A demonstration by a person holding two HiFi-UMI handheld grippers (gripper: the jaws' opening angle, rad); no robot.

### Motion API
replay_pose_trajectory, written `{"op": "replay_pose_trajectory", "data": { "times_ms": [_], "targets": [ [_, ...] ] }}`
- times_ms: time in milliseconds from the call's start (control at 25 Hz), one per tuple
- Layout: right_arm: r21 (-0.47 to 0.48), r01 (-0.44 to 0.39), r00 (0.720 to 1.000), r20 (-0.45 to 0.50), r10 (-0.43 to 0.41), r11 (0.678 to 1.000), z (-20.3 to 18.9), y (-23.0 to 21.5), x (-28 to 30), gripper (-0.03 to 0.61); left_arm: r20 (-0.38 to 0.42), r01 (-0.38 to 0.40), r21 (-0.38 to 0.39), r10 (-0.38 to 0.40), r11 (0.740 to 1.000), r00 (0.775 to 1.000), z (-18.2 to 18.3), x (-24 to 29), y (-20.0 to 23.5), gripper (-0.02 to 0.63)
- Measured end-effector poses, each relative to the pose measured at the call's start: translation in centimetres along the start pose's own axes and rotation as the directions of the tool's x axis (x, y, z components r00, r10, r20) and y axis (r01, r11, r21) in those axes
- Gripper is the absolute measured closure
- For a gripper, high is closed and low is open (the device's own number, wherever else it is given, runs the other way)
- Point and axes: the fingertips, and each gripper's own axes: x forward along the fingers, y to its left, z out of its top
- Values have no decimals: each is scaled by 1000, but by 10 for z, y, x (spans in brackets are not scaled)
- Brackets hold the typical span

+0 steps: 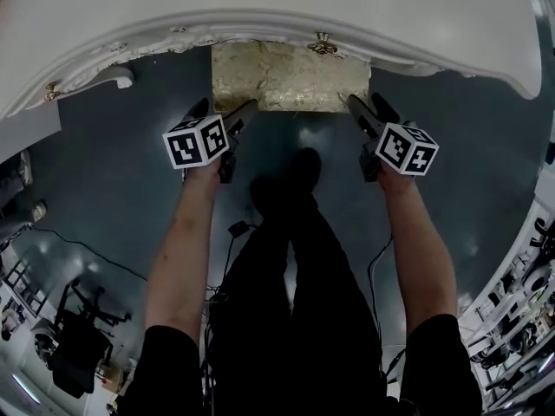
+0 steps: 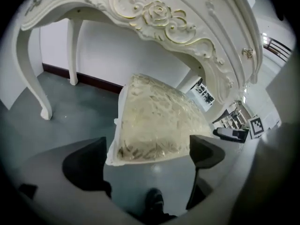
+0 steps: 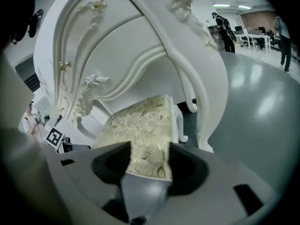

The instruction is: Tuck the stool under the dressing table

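— Where is the stool?

— The stool [image 1: 286, 76] is straight ahead of you. Its far part sits under the front edge of the table [image 1: 260, 7], in the gap between the legs [image 2: 35, 78]. The near edge of its gold cushion [image 2: 159, 121] sticks out toward you over the grey floor [image 1: 113, 198].

— And your left gripper?

— Your left gripper [image 2: 147, 146] is at the stool's near left corner, with its jaws wide apart. In the left gripper view the cushion's near edge lies across the gap between them. Below it you see bare floor and your shoe [image 2: 154, 203]. The jaw on the left of that view is just beside the cushion's corner, but I cannot tell whether it touches.

— The right one?

— Your right gripper [image 3: 149, 149] is at the near right corner, and its jaws are set narrower. The cushion's corner runs down between them and fills the gap, with a jaw against each side, so you hold the stool there. In that view one curved table leg stands just to the right of the stool.

— Your arms?

— Both forearms [image 1: 186, 241] reach forward, one on each side of your legs. The marker cubes [image 1: 198, 141] face up toward your head.
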Motion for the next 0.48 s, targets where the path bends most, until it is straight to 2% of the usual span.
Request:
{"op": "replay_pose_trajectory", "data": {
  "times_ms": [40,80,160,280,320,480],
  "targets": [
    [-4,10,1000,3,-10,1000,-3,0,-5,424,1,-6,5,6,1000,1000,-8,-5,0,60],
    [-7,18,1000,9,-18,1000,-6,-1,-10,492,13,-16,17,16,1000,1000,-14,-9,0,96],
    [-17,34,999,14,-33,999,-12,-3,-15,510,61,-52,44,49,998,997,-18,-18,3,303],
    [-40,54,999,-2,-54,998,-26,-4,-14,520,120,-76,59,68,995,990,-20,-25,6,498],
    [-43,56,998,-11,-57,997,-32,-4,-12,520,127,-72,68,63,995,990,-21,-26,5,542],
    [-12,55,998,-13,-55,998,-46,-4,-6,520,107,-50,123,37,991,994,-30,-20,-7,554]
  ]
}}
